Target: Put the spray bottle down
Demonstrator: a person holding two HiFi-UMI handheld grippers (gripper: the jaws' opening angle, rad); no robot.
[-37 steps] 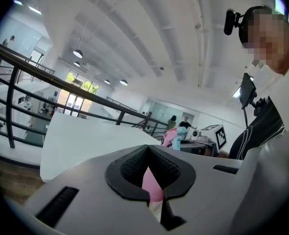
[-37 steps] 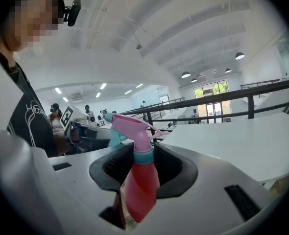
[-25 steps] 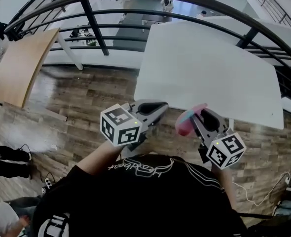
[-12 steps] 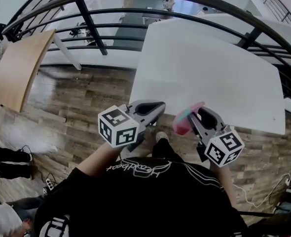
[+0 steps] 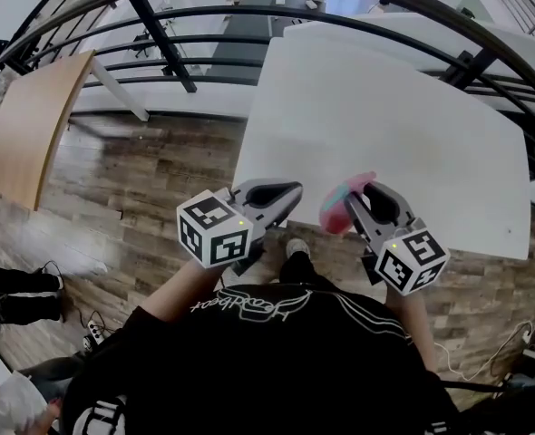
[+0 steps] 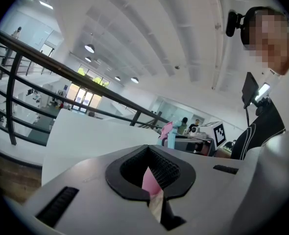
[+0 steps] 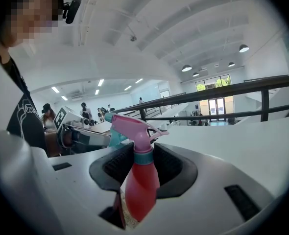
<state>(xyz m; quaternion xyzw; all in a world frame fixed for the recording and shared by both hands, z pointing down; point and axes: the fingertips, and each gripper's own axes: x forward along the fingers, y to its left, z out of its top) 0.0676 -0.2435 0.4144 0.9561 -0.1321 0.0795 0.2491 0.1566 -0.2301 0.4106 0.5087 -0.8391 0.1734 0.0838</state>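
My right gripper is shut on the spray bottle, which has a red body, a pink trigger head and a teal nozzle. In the right gripper view the spray bottle stands upright between the jaws, its head rising above them. The bottle hangs over the near edge of the white table. My left gripper is shut with nothing in it and sits just left of the right one, at the table's near left corner. The left gripper view shows the spray bottle's head off to the right.
A black metal railing curves behind and left of the table. A wooden board leans at far left on the wood-plank floor. Another person's shoes show at the lower left. Cables lie at the lower right.
The table edge has come closer: both grippers, earlier over the floor just short of it, now reach its near edge. The right gripper's hold on the bottle is unchanged.
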